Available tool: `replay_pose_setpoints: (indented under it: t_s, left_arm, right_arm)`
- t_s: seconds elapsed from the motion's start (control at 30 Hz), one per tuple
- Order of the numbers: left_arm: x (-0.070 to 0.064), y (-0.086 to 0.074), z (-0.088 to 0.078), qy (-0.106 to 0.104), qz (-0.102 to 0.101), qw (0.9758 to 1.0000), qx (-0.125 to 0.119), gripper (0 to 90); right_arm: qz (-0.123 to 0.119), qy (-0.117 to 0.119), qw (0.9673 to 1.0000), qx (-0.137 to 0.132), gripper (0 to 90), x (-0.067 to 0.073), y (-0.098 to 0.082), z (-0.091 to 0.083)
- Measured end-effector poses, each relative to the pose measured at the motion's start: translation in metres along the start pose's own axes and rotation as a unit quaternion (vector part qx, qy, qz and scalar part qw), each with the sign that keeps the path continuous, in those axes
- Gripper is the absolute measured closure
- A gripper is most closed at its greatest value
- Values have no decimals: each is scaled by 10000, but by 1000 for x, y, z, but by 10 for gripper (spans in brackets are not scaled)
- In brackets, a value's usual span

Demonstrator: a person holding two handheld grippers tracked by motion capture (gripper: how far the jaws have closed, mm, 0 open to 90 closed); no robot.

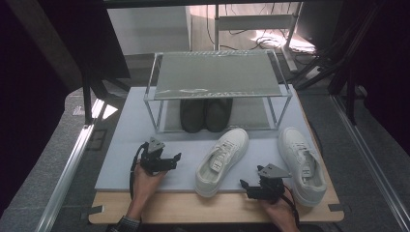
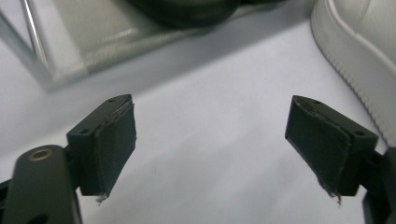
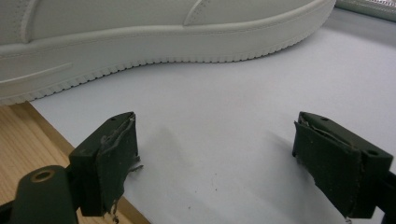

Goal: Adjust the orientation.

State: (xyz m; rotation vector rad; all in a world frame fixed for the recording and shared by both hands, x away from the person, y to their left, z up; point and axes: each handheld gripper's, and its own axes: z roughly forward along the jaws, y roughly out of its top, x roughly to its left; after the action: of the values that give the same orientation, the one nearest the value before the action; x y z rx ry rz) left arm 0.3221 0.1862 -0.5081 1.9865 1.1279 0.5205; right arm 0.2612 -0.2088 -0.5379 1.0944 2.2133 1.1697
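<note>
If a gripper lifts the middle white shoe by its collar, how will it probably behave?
The middle white shoe looks like a padded sneaker, so the collar would likely squash a little between the jaws. Its thick ribbed sole seems stiff and probably keeps its shape. Held at the collar, the long toe end may droop downward.

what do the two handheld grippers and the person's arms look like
Both the left gripper and the right gripper are black, each topped by a grey three-cornered plate and trailing a black cable. Close up, each has two black jaws faced with dark pads that are frayed at the edges, plus a brass-coloured ring at the base. A dark patterned cuff shows at the left wrist.
</note>
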Motion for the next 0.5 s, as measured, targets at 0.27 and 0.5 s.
replay_pose_setpoints:
  t_s: [0.27,0.5]
  left_arm:
    - [-4,-24,-12,37,-48,10000,-12,132]
    - [-7,-39,-18,113,13,9999,100,122]
  right_arm:
    - [1,8,10000,1,140,0,0,0]
    - [-9,24,10000,5,137,0,0,0]
